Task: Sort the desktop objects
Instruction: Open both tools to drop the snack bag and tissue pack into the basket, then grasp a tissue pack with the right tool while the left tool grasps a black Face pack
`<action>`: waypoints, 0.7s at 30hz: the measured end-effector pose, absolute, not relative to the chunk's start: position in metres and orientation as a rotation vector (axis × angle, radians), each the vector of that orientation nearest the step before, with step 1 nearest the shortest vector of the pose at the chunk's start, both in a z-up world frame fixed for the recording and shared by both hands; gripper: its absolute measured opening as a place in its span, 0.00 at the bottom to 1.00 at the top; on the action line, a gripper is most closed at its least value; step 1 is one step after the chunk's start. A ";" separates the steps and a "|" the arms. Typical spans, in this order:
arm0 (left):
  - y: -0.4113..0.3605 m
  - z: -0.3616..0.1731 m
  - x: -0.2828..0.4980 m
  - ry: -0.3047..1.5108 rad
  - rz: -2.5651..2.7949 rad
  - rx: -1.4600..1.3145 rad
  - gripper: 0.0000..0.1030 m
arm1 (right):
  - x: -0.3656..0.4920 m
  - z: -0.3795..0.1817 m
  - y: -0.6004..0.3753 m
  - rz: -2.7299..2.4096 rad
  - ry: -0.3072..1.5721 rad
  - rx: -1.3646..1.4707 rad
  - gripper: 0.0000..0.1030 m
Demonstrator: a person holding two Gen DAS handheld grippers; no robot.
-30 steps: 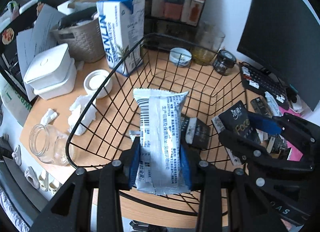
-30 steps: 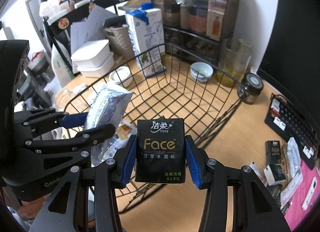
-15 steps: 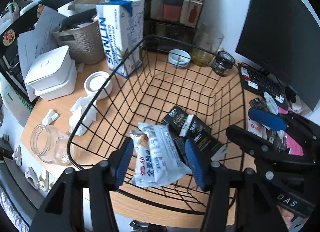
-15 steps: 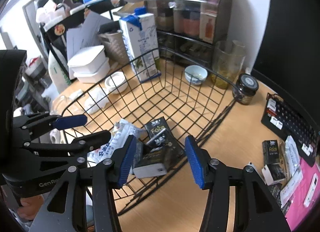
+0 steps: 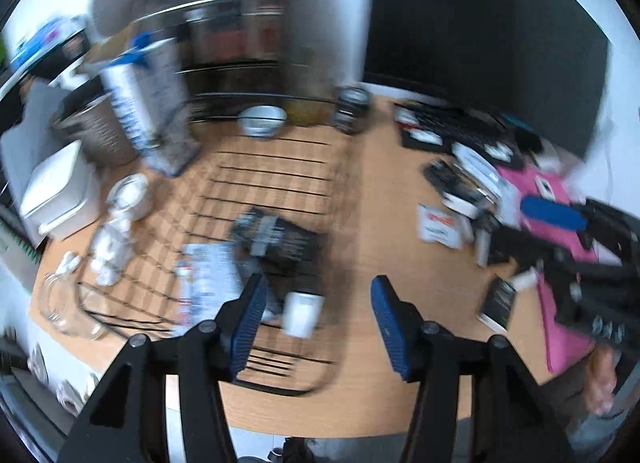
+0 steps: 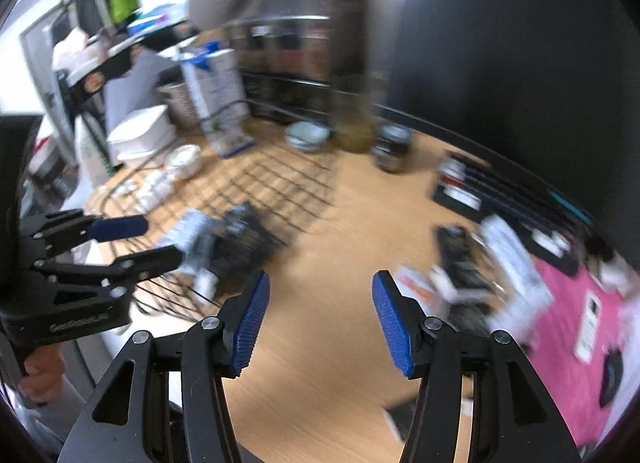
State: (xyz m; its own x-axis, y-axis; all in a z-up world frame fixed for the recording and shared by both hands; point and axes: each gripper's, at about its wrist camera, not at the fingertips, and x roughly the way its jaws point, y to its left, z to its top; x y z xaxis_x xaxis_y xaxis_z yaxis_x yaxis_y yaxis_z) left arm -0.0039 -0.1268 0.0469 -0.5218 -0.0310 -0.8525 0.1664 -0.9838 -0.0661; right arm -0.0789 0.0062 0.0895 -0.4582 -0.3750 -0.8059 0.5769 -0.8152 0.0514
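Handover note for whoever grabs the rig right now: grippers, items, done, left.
Left gripper: open, empty, jaws just opened, over the basket's near corner.
Right gripper: open, empty, jaws just opening, over bare desk right of the basket.
Basket: holds the white snack pack and the black tissue packs, both now lying inside.
Done: those two drops.
Left: the blurred pile of small packs on the desk by the pink mat, in front of the keyboard. Both grippers seem headed that way; the frames are too smeared to pick a next item.
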 end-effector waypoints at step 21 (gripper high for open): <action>0.074 -0.060 -0.057 -0.221 -2.703 1.903 0.60 | -0.141 -0.029 0.174 -2.413 -0.089 1.624 0.55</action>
